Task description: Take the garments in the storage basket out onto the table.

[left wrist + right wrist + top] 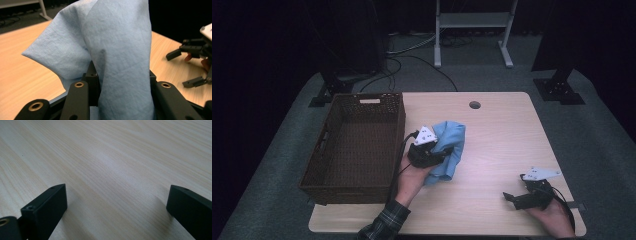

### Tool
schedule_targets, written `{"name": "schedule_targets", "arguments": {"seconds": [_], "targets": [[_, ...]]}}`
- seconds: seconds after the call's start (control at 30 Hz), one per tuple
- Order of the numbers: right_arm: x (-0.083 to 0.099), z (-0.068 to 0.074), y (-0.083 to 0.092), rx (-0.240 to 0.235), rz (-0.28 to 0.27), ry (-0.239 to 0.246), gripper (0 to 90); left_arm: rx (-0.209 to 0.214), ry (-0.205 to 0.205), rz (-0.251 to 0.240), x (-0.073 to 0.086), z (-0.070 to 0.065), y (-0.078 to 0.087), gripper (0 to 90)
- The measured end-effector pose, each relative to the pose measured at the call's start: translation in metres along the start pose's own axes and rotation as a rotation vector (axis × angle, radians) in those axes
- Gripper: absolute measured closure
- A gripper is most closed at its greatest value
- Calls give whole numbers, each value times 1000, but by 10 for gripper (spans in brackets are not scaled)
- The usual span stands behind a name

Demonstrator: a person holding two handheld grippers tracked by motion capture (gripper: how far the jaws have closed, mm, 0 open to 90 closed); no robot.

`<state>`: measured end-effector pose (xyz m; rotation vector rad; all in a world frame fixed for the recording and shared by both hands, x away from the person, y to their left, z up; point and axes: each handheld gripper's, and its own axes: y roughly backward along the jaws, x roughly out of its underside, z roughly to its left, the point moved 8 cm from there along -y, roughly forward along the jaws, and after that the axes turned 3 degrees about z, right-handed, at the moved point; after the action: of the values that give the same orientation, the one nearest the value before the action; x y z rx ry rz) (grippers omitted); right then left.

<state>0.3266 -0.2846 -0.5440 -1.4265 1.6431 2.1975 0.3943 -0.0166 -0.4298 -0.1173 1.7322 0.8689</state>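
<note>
1. The brown woven basket (354, 145) stands at the left part of the table (502, 145). I take it as the landmark. Its inside looks empty, as far as the high view shows.
2. Just right of the basket, the left gripper (439, 156) grasps the blue cloth (451, 150). In the left gripper view the cloth (117, 55) rises between the two black jaws, which press on it from both sides.
3. The cloth is near the right wall of the basket, not touching it. Whether its lower end rests on the table I cannot tell.
4. The cloth is bunched into a long fold. In the high view its long axis runs from the far side of the table toward the person's side, roughly parallel to the right wall of the basket. Its wider end points away from the person, its narrow end toward the person.
5. Far right of the basket, near the table's front corner, the right gripper (512, 197) is released. Its jaws stand wide apart above bare wood, and nothing is between them (117, 202).
6. My judgement: the picking is done, since the cloth is already gripped. What is left is probably to carry it over the basket wall and drop it inside.
</note>
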Motion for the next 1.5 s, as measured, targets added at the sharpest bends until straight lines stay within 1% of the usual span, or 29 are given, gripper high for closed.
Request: {"name": "schedule_targets", "arguments": {"seconds": [0.13, 0.23, 0.57, 0.73, 0.97, 1.13, 1.27, 1.5], "targets": [[0, 0, 0, 0, 0, 0, 22, 5, 5, 32, 8, -1, -9, 619], [0, 0, 0, 0, 0, 0, 21, 5, 13, 47, 13, 0, -15, 618], [0, 0, 0, 2, 1, 0, 21, 0, 39, 88, 27, 8, -25, 616], [0, -1, 0, 10, 2, -10, 21, 6, 53, 113, 34, 9, -33, 614], [0, 0, 1, 17, 2, -17, 21, 8, 51, 166, 46, 10, -46, 609], [0, -1, 0, 21, 2, -23, 21, 14, 53, 182, 51, 8, -52, 603], [0, 1, 0, 12, 2, -9, 21, 13, 50, 197, 53, 8, -55, 587], [0, 1, 0, 11, 1, -8, 21, 4, 52, 226, 57, 8, -62, 495]]}}
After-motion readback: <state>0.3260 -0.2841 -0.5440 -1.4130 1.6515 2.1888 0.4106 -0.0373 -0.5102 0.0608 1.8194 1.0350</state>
